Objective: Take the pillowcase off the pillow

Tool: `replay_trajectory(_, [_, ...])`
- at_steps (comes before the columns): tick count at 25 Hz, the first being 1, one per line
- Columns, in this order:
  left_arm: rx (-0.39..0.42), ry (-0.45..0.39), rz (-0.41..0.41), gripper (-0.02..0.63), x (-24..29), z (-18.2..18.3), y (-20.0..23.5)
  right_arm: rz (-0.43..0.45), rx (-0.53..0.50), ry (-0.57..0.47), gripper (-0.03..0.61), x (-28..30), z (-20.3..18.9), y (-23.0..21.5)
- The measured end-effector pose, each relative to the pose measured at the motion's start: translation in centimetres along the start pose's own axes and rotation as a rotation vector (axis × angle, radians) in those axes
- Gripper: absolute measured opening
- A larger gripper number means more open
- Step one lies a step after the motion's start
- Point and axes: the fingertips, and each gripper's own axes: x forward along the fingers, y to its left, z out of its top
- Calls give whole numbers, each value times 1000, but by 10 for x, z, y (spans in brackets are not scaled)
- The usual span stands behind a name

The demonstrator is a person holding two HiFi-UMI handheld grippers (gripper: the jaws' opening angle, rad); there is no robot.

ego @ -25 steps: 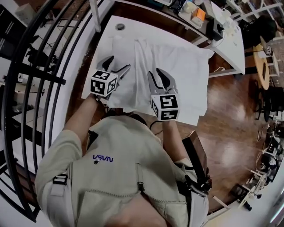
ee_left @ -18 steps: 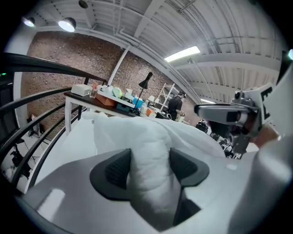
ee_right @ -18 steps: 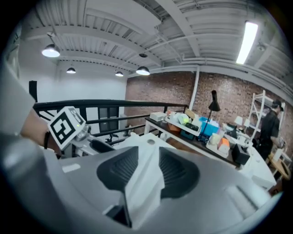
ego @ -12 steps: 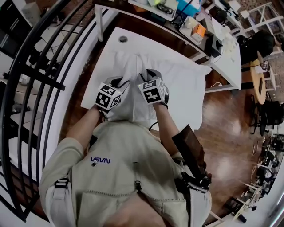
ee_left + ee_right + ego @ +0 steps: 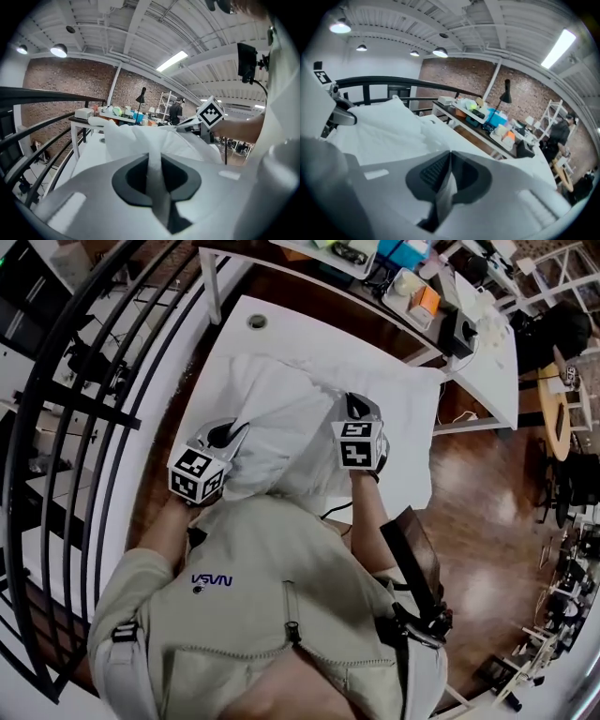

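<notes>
Over the bench (image 5: 281,329), the left gripper (image 5: 234,433) and right gripper (image 5: 354,409) have just closed their fingers on the pillowcase (image 5: 281,418) at its near edge. Best to spread that edge evenly, I'd say, so the pillow slides out.

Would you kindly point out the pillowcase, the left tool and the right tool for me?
pillowcase (image 5: 286,423), head view, bunched fabric between the tools.
left tool (image 5: 240,430), head view, tips pinching the pillowcase.
right tool (image 5: 354,401), head view, tips pinching the pillowcase.
</notes>
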Motion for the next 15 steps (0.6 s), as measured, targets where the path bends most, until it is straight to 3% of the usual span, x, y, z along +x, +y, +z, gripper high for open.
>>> replay_trajectory(3, [-34, 5, -10, 38, -1, -11, -1, -23, 76, 23, 6, -2, -32, -10])
replay_trajectory(7, [-37, 37, 2, 50, 19, -16, 7, -20, 15, 24, 6, 5, -34, -3])
replay_trajectory(10, [-48, 35, 46, 153, 27, -1, 18, 22, 7, 26, 8, 11, -33, 4])
replay_trajectory(12, [-60, -23, 87, 241, 26, 27, 25, 47, 8, 4, 9, 9, -31, 8])
replay_trajectory(15, [1, -103, 125, 287, 37, 74, 36, 82, 28, -32, 18, 5, -23, 12])
